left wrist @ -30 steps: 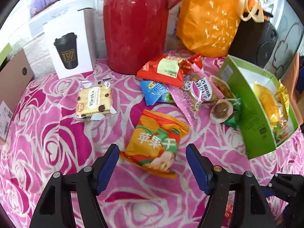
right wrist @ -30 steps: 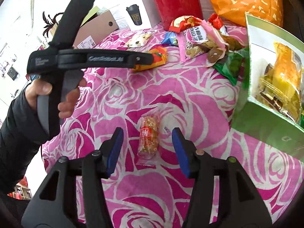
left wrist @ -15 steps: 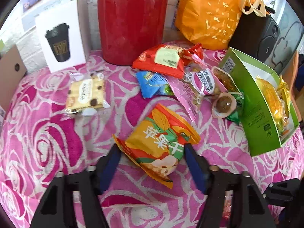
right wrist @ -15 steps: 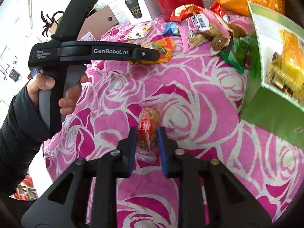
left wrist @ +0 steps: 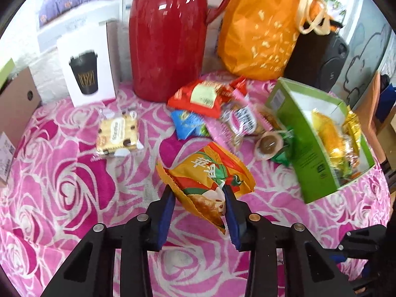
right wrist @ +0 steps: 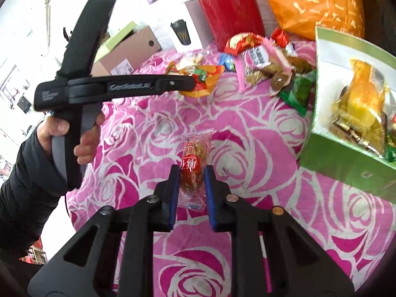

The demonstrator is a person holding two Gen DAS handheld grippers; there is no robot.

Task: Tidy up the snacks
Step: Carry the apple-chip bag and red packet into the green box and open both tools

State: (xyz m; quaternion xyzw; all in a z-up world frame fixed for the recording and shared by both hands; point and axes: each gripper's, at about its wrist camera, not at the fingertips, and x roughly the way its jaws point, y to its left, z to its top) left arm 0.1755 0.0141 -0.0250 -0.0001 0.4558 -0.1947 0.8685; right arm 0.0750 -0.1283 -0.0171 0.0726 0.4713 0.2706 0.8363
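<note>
Now left gripper [left wrist: 200, 199] clamped on orange packet [left wrist: 208, 173], packet lifted

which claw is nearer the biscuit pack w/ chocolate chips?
Left. The left claw is clamped on the orange snack bag, just right of the biscuit pack. The right claw grips a small red candy nearer the person.

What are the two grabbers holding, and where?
Left gripper pinches the orange snack bag by its near end; right gripper squeezes the small red candy packet at its middle.
</note>
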